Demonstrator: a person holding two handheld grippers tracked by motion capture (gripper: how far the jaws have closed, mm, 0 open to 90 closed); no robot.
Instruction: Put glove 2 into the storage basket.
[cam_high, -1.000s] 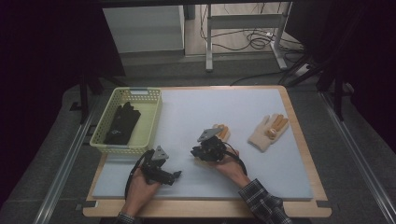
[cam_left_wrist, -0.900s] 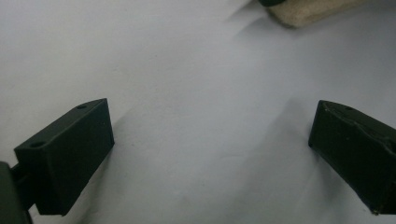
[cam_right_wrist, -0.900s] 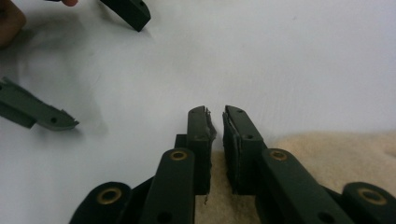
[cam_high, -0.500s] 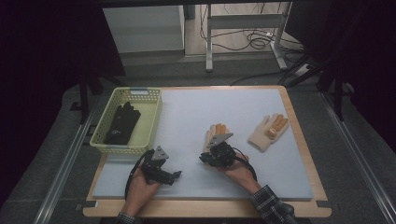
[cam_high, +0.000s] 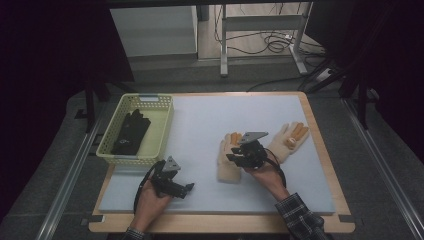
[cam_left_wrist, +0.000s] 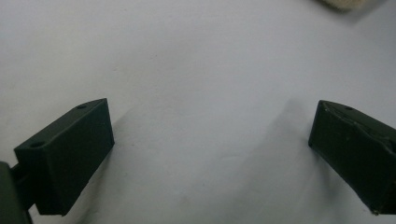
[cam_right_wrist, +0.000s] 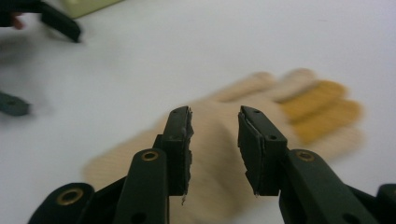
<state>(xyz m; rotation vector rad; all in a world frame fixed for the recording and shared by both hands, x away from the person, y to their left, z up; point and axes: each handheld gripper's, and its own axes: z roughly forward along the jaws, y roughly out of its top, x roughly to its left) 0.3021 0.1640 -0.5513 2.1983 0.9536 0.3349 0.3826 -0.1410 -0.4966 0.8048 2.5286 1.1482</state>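
A cream glove with orange fingertips (cam_high: 227, 159) (cam_right_wrist: 219, 140) lies flat on the pale mat (cam_high: 200, 125), fingers pointing away from me. My right gripper (cam_high: 236, 156) (cam_right_wrist: 214, 116) hovers just over its palm. Its jaws have just been opening; they stand a little apart, and no fabric is pinched between them. A second cream and orange glove (cam_high: 290, 140) lies to the right of it. My left gripper (cam_high: 184, 188) (cam_left_wrist: 210, 135) rests low over bare mat at the front left, jaws wide apart and empty. A corner of cream glove (cam_left_wrist: 345, 3) shows at the top of the left gripper view.
A yellow-green basket (cam_high: 160, 135) stands at the mat's left edge with a black glove (cam_high: 131, 131) inside. The wooden table edge (cam_high: 220, 222) runs along the front. Beyond the table are metal legs and cables on the floor.
My right gripper has moved to the right and slightly up, and its jaws have parted. More of the near glove shows to its left. The left gripper has stayed put.
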